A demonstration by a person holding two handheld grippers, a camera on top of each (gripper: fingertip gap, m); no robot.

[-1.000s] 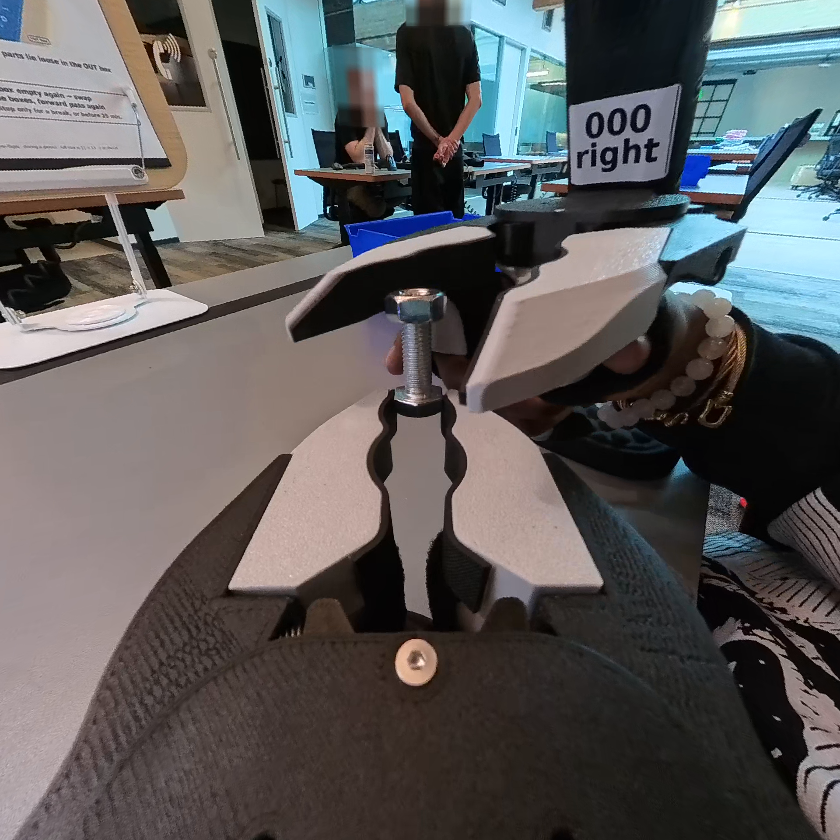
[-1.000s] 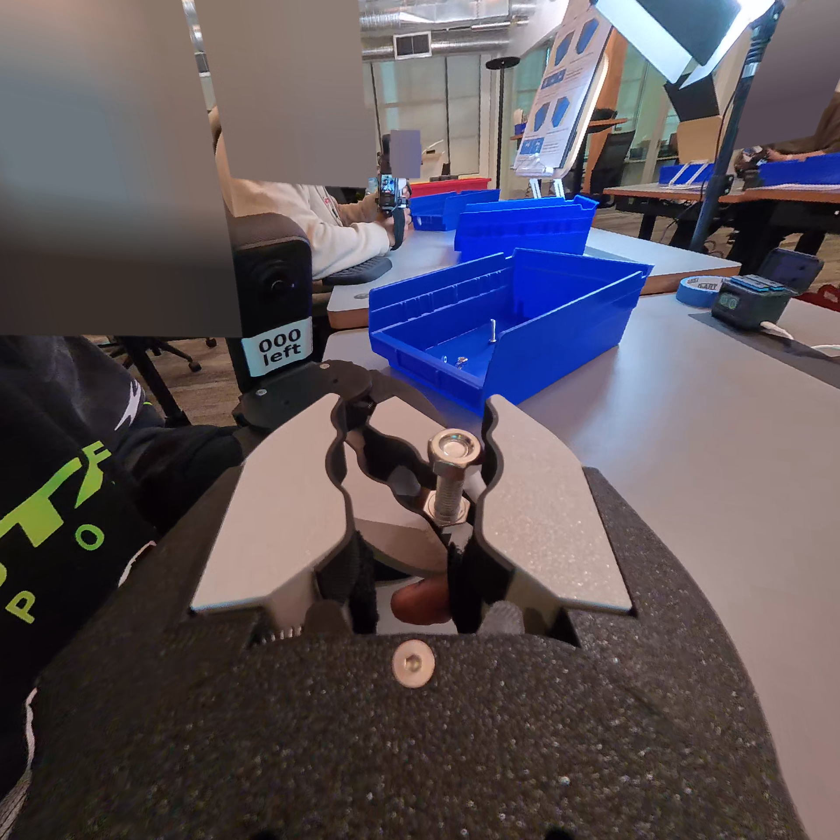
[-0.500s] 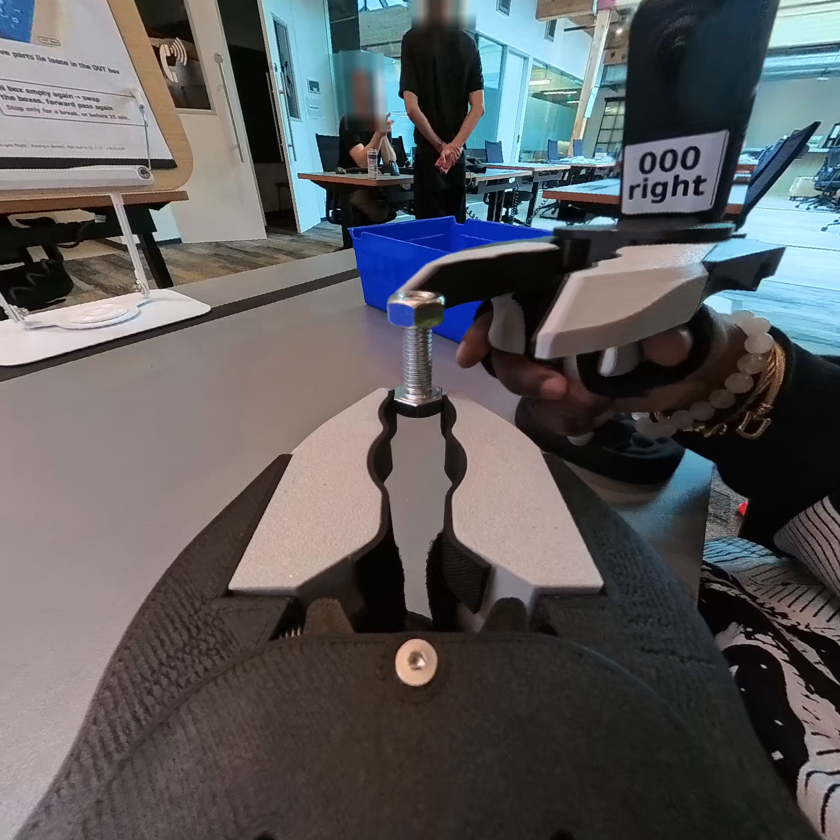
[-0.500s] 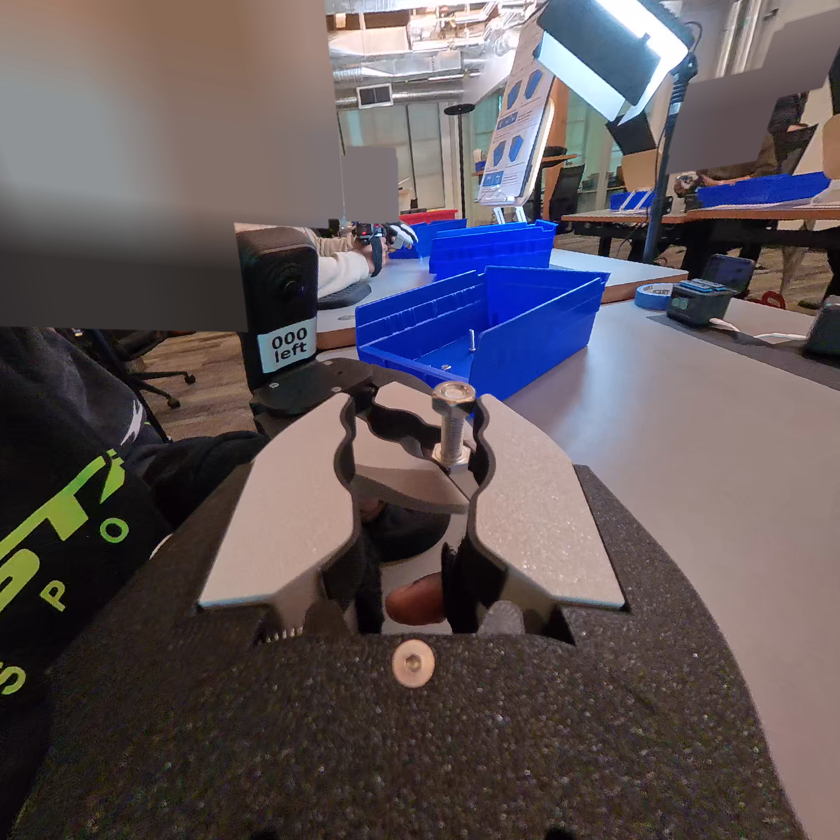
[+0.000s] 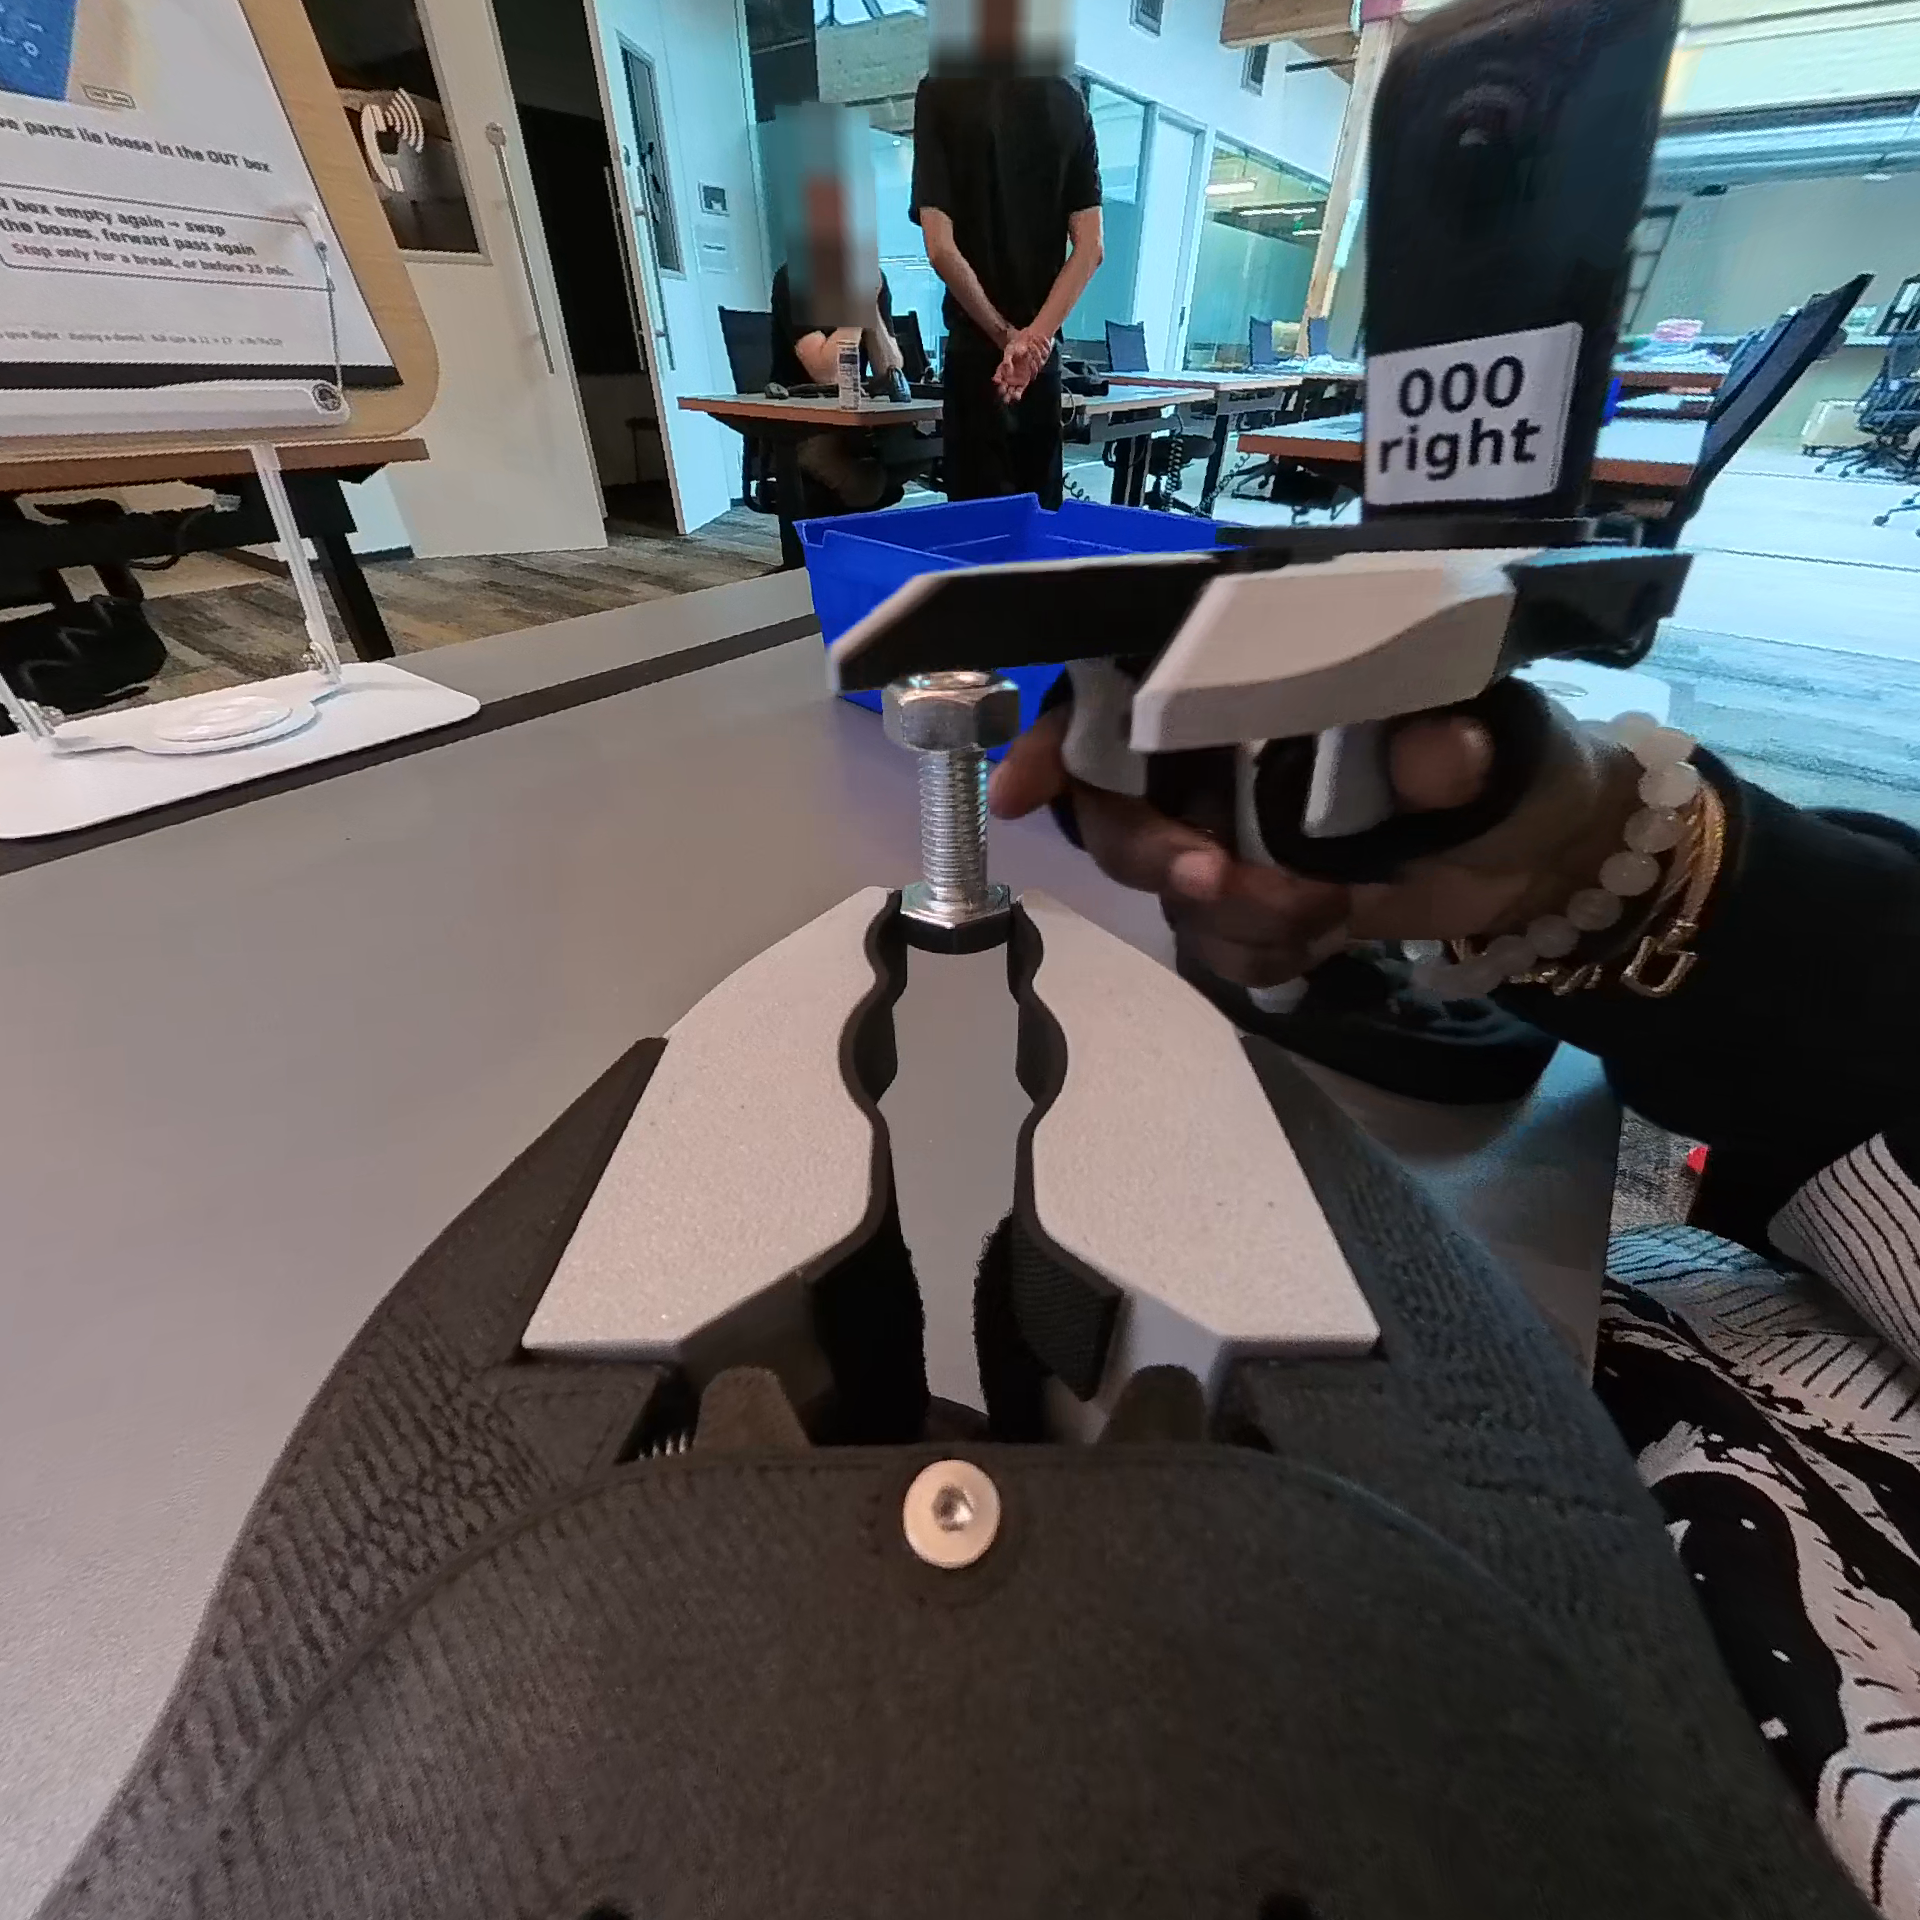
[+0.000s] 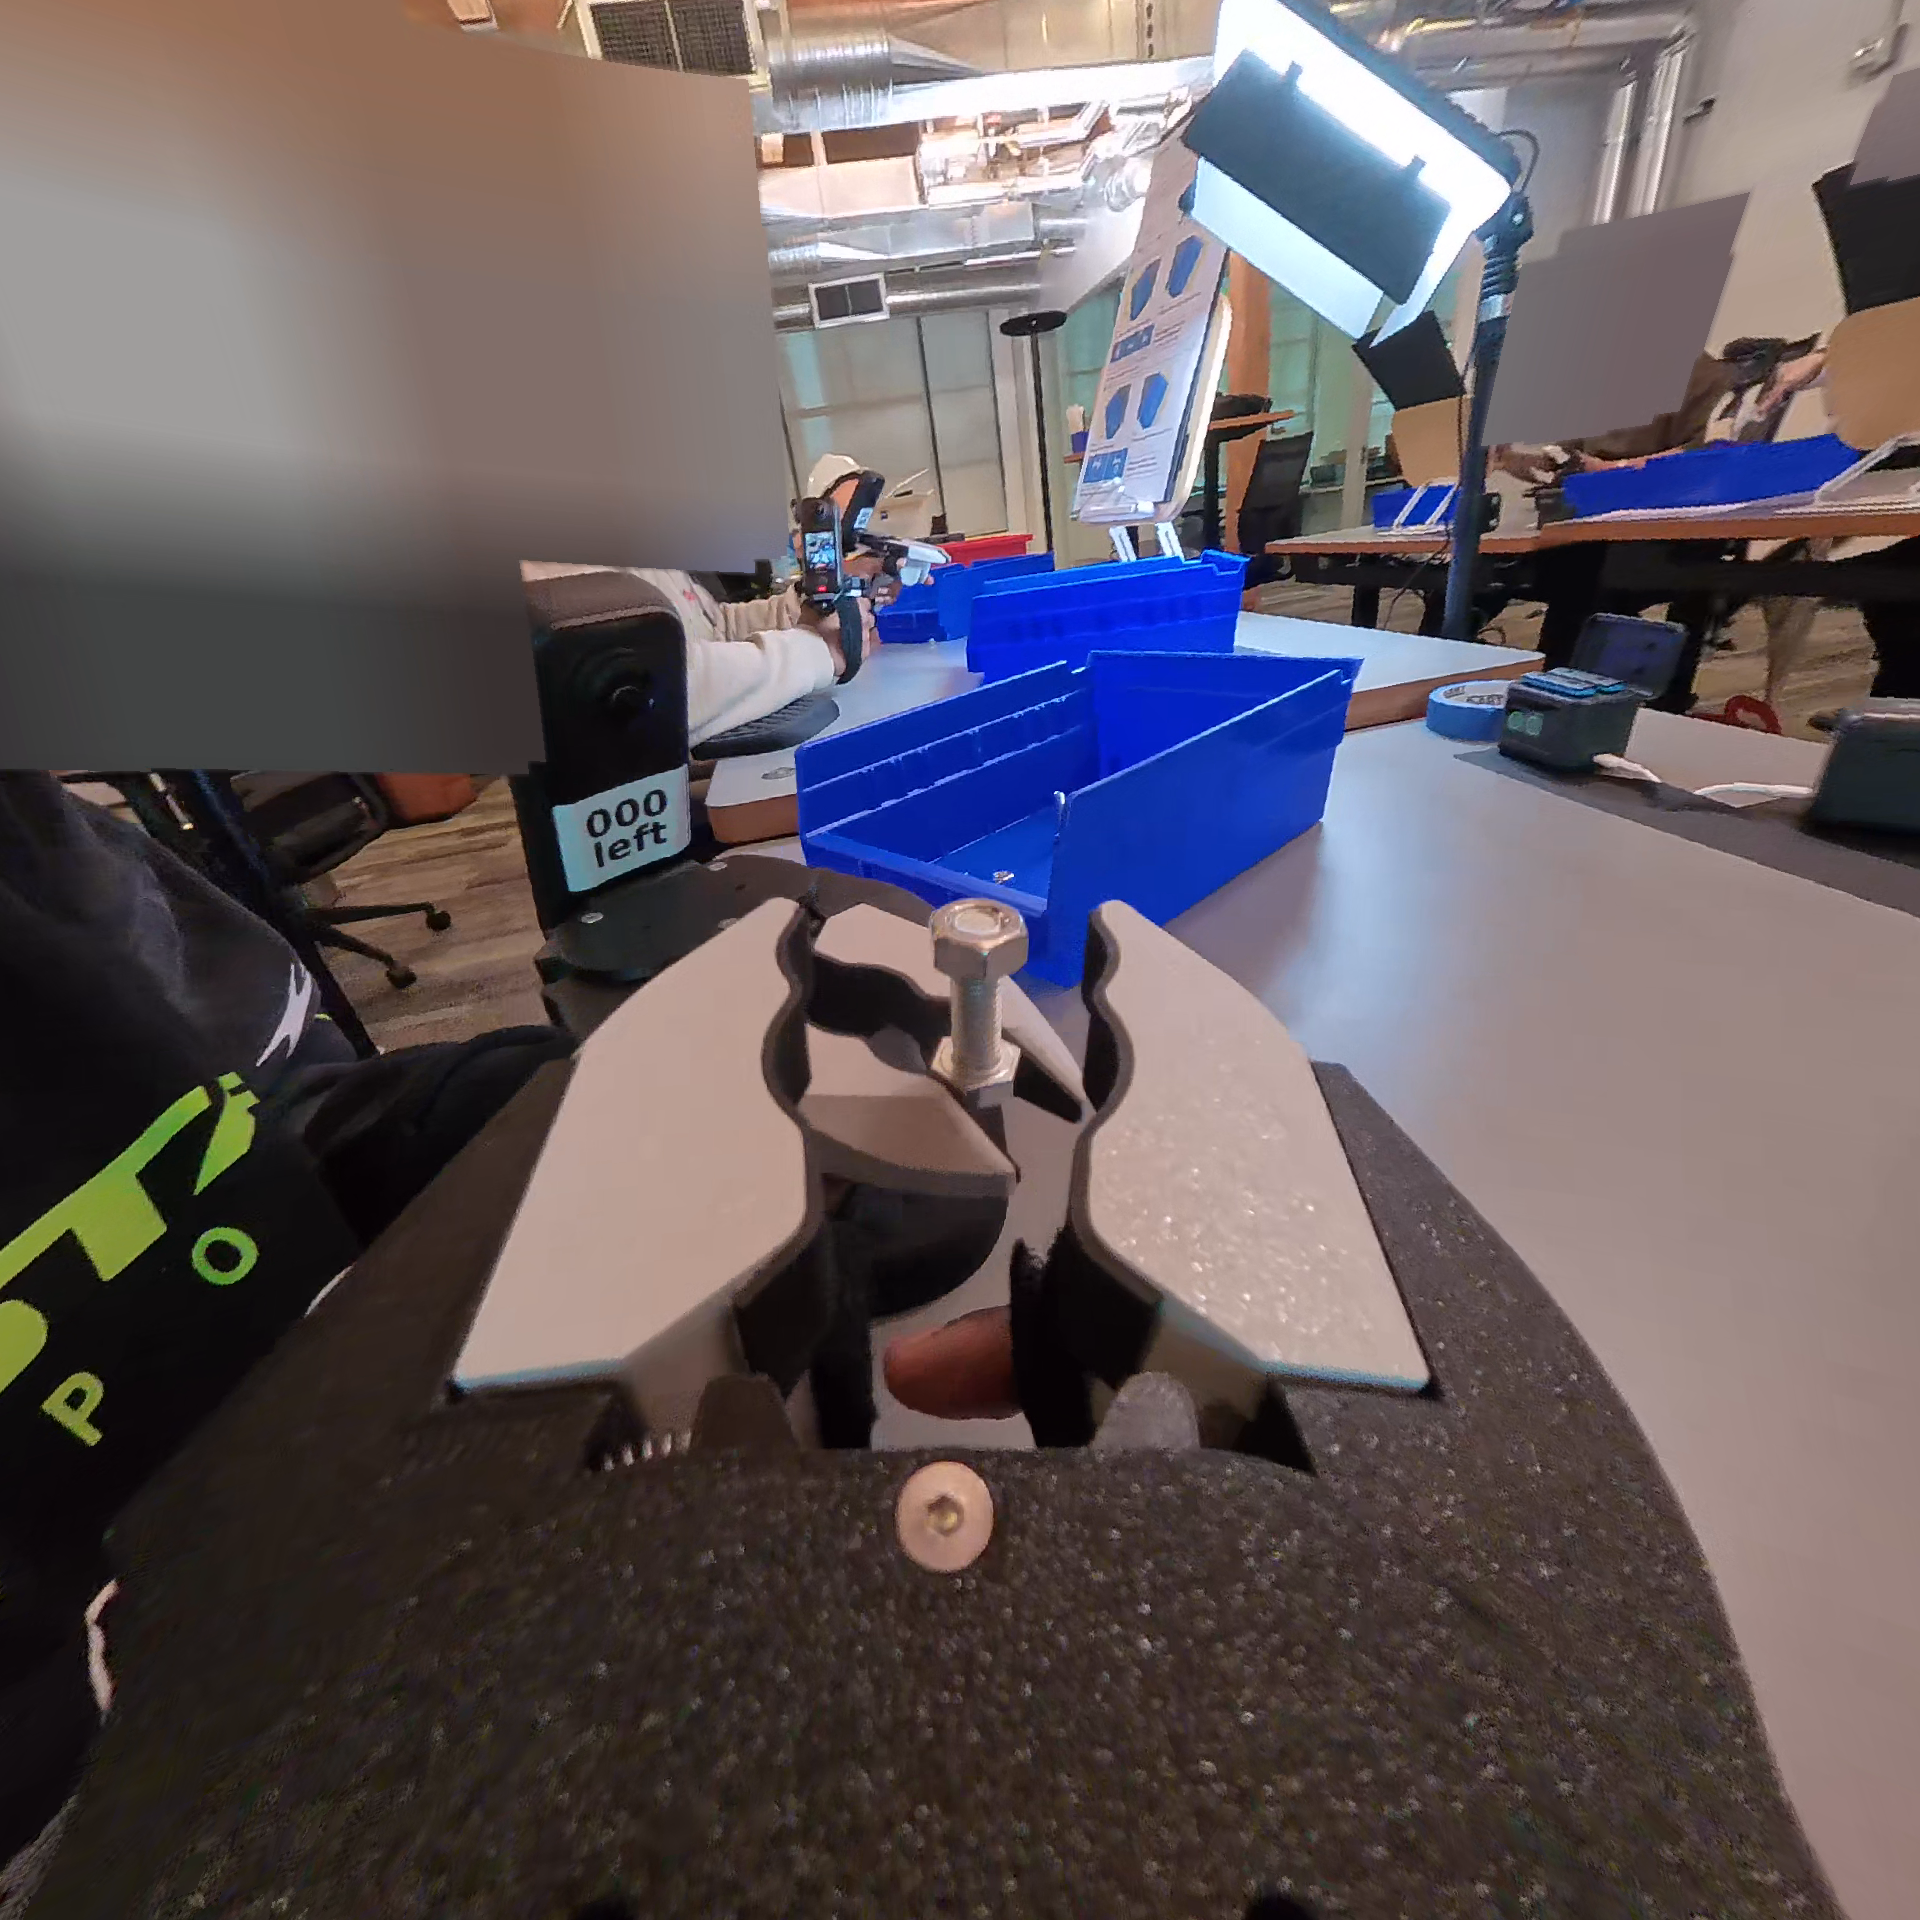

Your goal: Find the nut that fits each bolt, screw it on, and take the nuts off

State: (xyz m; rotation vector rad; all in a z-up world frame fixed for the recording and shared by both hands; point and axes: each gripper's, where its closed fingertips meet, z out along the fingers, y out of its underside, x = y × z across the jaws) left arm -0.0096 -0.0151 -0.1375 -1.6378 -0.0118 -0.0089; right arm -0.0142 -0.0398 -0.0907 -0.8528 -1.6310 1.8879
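Observation:
A silver bolt [image 5: 951, 800] stands upright, hex head up, with a nut [image 5: 954, 914] threaded on its lower end. My left gripper [image 5: 954, 920] is shut on that nut and holds the bolt above the grey table [image 5: 416, 987]. My right gripper [image 5: 992, 691] is open, level with the bolt's head. In the right wrist view the head [image 6: 977, 935] stands between my right gripper's [image 6: 948, 925] fingers [image 6: 1164, 1039] with a gap on each side. The left gripper [image 6: 977, 1086] shows there too, clamped on the nut [image 6: 975, 1065].
A blue bin [image 6: 1195, 790] stands just beyond the grippers, with a small bolt [image 6: 1060, 810] and a nut [image 6: 1003, 876] inside; it also shows in the left wrist view [image 5: 935, 551]. A white sign stand [image 5: 208, 717], a blue tape roll [image 6: 1465, 707] and a black device [image 6: 1569, 717] sit farther off. Spacing between my two grippers at the tips: around 5 cm.
My right gripper has levelled out and drawn back to the right, its jaws a little narrower but still off the bolt head. The left gripper has kept its grip on the nut.

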